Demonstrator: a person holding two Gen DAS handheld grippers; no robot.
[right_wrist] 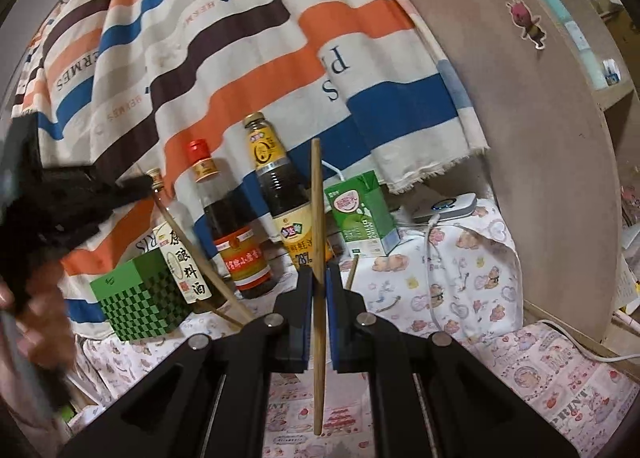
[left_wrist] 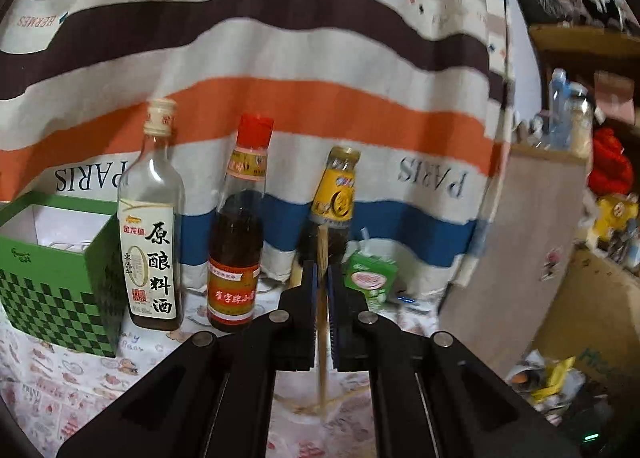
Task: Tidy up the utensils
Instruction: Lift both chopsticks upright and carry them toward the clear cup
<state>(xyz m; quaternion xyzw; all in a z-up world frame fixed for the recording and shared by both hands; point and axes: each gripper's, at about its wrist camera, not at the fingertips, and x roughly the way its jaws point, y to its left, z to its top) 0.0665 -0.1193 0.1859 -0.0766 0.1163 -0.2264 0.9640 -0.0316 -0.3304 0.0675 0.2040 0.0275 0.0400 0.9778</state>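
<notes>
Left wrist view shows our left gripper [left_wrist: 323, 278] closed on a chopstick [left_wrist: 322, 322], held nearly upright in front of the bottles. Our right gripper [right_wrist: 319, 278] likewise pinches its own chopstick [right_wrist: 318, 258], upright between the pads. We hold each one mid-shaft, probably so the ends stay free to drop into the green checkered box [left_wrist: 60, 278], which stands open-topped at the left beside the cooking wine bottle [left_wrist: 152, 226]. More chopsticks [left_wrist: 320, 406] lie on the patterned tablecloth [right_wrist: 460, 286] below.

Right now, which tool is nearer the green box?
Left. The left tool sits just right of the box; the right tool is farther right, past the bottles.
</notes>
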